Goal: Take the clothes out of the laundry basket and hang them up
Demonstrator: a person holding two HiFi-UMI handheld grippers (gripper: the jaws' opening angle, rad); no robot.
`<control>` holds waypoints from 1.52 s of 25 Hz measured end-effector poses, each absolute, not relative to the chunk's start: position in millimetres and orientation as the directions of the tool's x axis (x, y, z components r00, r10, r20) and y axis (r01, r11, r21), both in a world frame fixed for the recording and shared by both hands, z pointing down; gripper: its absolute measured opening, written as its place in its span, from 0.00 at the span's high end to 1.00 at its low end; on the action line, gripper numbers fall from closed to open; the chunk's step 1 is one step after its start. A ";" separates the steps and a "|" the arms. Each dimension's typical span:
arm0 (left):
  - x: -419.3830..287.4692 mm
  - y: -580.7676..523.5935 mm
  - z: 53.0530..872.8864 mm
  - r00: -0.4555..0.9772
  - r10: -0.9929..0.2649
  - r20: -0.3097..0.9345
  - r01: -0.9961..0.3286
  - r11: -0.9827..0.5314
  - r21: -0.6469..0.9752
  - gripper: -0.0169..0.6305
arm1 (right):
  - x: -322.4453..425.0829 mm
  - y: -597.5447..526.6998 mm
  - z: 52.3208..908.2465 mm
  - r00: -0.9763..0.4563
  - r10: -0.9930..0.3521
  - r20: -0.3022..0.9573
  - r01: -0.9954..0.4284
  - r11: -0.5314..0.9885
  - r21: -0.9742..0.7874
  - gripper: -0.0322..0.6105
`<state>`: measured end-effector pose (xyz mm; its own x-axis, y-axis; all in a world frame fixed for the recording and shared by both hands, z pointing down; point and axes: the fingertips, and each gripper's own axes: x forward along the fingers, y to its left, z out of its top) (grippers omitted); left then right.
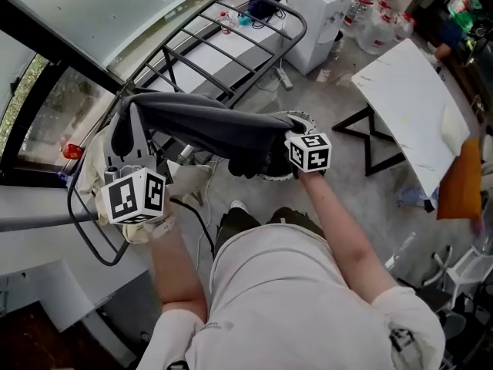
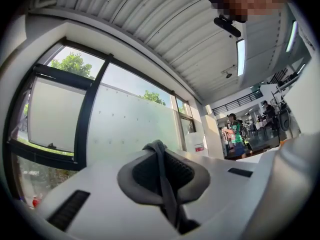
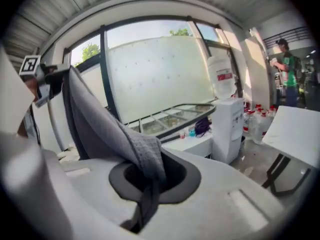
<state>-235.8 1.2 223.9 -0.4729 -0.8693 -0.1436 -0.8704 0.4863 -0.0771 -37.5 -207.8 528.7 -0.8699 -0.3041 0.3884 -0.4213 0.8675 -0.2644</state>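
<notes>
**Garment stretched between both grippers, drying rack just beyond**

Dark grey cloth [image 1: 208,126] hangs in the air as a taut band, clear of the floor and not yet on anything. The left gripper [image 2: 161,176] is clamped on a thin fold at one end. The right gripper [image 3: 150,181] is clamped on a thicker bunch at the other end, with the fabric rising out of its closed jaws towards the left one.

The long axis of the cloth runs from hand to hand, across the person's body, sloping slightly down towards the right end. The drying rack [image 1: 223,52] lies past the cloth, on the window side, and its black rails run away from the person at a slant. In the head view the left end of the cloth sits close to the rack's near corner, while the right end is further from the rails. The left hand is therefore the nearer one.

Judging from this, the step in hand is carrying the spread cloth over the rails. The coming move would call for bringing the right end forward, so that the band crosses a rail before it is lowered.
</notes>
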 end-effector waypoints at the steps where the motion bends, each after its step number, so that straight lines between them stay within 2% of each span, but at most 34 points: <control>1: -240.4 7.4 229.0 -0.489 -0.861 -0.137 -0.863 0.501 -0.069 0.96 | -32.2 -221.6 509.1 -0.872 -0.337 0.355 -0.438 0.861 -0.259 0.94; 5: -251.9 22.6 250.4 -0.528 -0.842 -0.107 -0.843 0.535 -0.051 0.96 | -18.9 -264.0 429.6 -0.875 -0.424 0.236 -0.471 0.858 -0.206 0.94; 10: -259.1 29.6 271.8 -0.547 -0.834 -0.071 -0.830 0.551 -0.079 0.96 | -23.8 -284.8 343.8 -0.884 -0.458 0.091 -0.467 0.869 -0.163 0.94; 15: -275.6 34.1 284.4 -0.563 -0.825 -0.042 -0.810 0.562 -0.168 0.96 | -50.3 -285.5 278.7 -0.888 -0.458 -0.024 -0.456 0.888 -0.066 0.94; 21: -313.0 42.9 276.0 -0.546 -0.835 -0.069 -0.788 0.539 -0.298 0.96 | -91.1 -277.0 222.8 -0.844 -0.504 -0.185 -0.522 0.850 0.066 0.94; 25: -344.8 44.9 269.2 -0.537 -0.840 -0.078 -0.762 0.523 -0.381 0.96 | -136.2 -276.6 201.7 -0.835 -0.500 -0.231 -0.529 0.845 0.083 0.94; 31: -400.5 46.9 263.9 -0.542 -0.837 -0.075 -0.744 0.520 -0.421 0.96 | -214.1 -278.6 190.0 -0.849 -0.468 -0.244 -0.507 0.852 0.132 0.94; 38: -461.5 42.1 258.1 -0.609 -0.790 -0.071 -0.709 0.582 -0.398 0.96 | -308.2 -299.8 179.4 -0.895 -0.375 -0.243 -0.411 0.904 0.120 0.94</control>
